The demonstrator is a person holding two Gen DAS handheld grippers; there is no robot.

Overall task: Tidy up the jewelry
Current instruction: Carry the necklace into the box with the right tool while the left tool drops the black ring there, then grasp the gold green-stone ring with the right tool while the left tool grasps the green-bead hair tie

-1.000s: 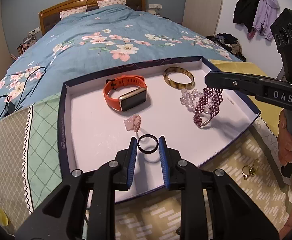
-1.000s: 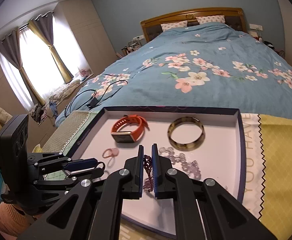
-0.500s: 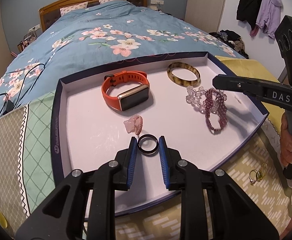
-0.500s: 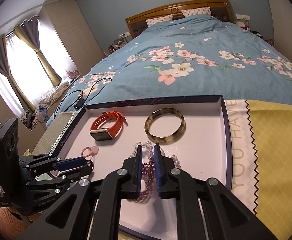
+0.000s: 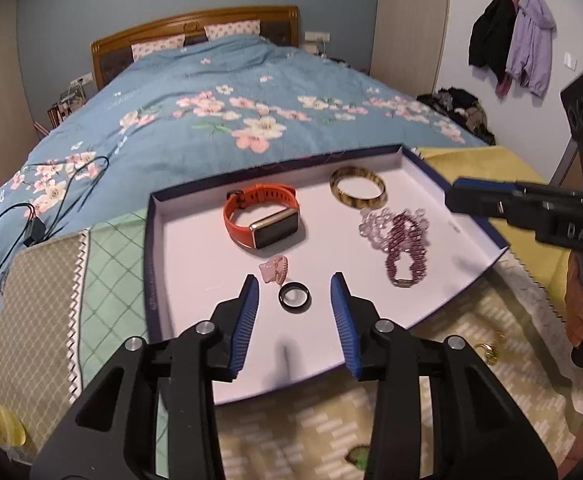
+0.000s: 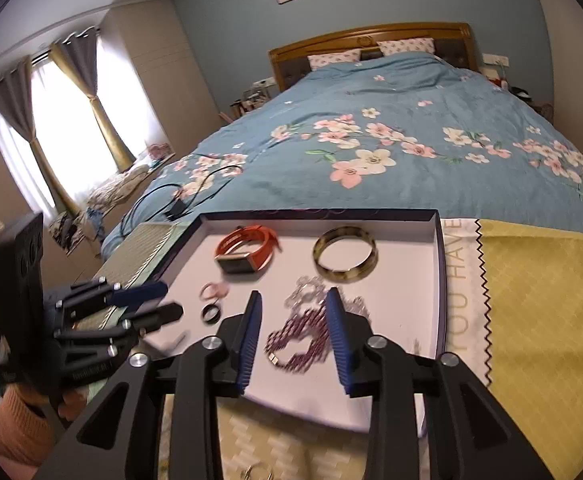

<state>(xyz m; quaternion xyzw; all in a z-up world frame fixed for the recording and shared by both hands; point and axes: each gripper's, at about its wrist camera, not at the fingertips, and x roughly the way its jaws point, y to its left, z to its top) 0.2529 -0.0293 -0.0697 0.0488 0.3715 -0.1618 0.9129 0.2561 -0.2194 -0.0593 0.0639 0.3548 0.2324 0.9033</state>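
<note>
A white tray (image 5: 195, 280) with a dark blue rim lies on the bed's foot. My left gripper (image 5: 294, 280) hovers over its near part, jaws opening. A black ring (image 5: 294, 300) lies flat on the tray between the blue pads, touched by neither. My right gripper (image 6: 293, 295) is over the tray's right side, jaws also opening. The purple bead bracelet (image 6: 299, 340) rests on the tray (image 6: 437, 280) under it, free of the pads. Beside it lie a clear bead bracelet (image 6: 305, 292), a brown bangle (image 6: 345, 254), an orange watch (image 6: 247, 252) and a small pink piece (image 6: 213, 290).
Gold rings (image 5: 487, 350) lie on the patterned cloth just outside the tray's near right edge. A yellow cloth (image 6: 539, 300) covers the bed to the right. A black cable (image 5: 31, 216) lies on the blue flowered bedspread at left. A hand (image 5: 579, 312) holds the right gripper.
The left jaws have spread away from the black ring, which stays on the tray. The right jaws have parted and let go of the purple bracelet, which went from hanging to lying on the tray.
</note>
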